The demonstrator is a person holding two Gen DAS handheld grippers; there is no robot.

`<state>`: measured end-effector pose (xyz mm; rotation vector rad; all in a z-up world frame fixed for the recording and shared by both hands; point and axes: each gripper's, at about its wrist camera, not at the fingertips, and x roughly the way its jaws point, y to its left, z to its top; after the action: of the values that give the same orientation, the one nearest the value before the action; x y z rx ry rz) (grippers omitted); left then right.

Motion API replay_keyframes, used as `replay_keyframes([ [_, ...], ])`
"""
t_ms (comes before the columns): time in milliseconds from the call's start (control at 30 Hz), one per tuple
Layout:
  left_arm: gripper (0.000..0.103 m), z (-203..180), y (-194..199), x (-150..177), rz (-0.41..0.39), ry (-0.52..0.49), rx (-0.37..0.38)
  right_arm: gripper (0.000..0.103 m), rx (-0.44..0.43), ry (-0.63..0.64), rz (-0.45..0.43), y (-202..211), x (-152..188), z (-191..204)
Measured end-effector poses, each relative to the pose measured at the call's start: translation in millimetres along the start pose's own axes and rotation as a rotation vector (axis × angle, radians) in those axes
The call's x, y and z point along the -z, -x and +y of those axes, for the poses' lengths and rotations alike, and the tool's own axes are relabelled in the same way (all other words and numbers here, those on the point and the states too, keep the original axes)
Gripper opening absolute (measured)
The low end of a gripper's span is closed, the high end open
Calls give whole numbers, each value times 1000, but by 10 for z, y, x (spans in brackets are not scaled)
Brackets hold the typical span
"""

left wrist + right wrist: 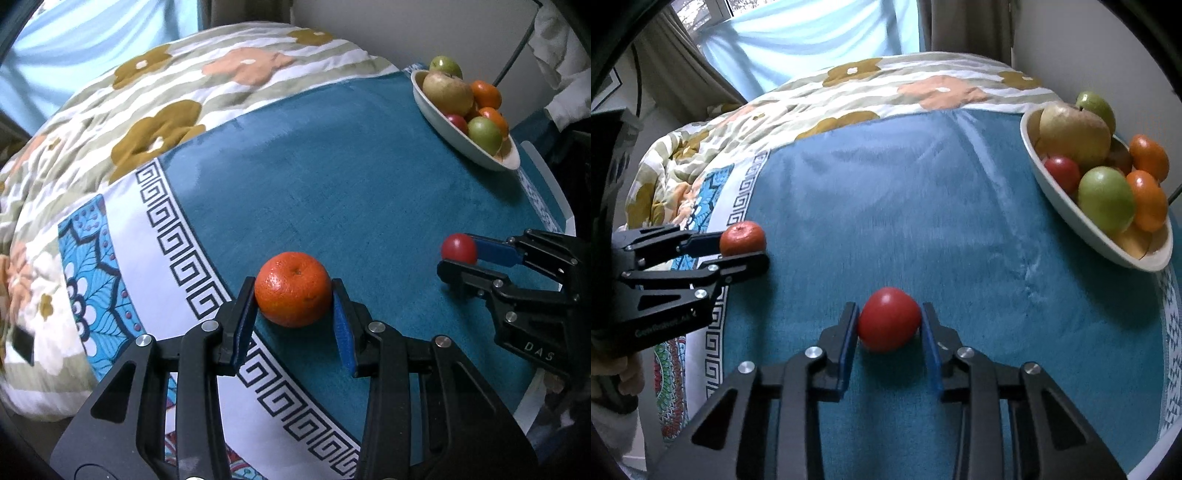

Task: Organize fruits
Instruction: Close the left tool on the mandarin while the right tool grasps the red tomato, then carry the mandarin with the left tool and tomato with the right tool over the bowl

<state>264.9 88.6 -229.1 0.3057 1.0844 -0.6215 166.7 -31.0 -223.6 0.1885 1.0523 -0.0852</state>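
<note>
My left gripper is shut on an orange, low over the teal cloth; it also shows at the left of the right wrist view with the orange. My right gripper is shut on a small red fruit, just above the cloth; it shows at the right of the left wrist view with the red fruit. A white oval bowl at the far right holds several fruits: green, red, orange and a large yellowish one.
The teal cloth has a white Greek-key border on the left. A floral quilt lies beyond it. A green fruit sits behind the bowl by the wall.
</note>
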Motion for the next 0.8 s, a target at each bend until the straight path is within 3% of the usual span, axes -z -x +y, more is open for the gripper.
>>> replay_keyframes([
  [467, 43, -134, 481, -104, -80, 63, -22, 30, -33, 16, -60, 414, -148, -149],
  [800, 43, -672, 756, -371, -142, 91, -36, 30, -53, 7, -100, 861, -307, -707],
])
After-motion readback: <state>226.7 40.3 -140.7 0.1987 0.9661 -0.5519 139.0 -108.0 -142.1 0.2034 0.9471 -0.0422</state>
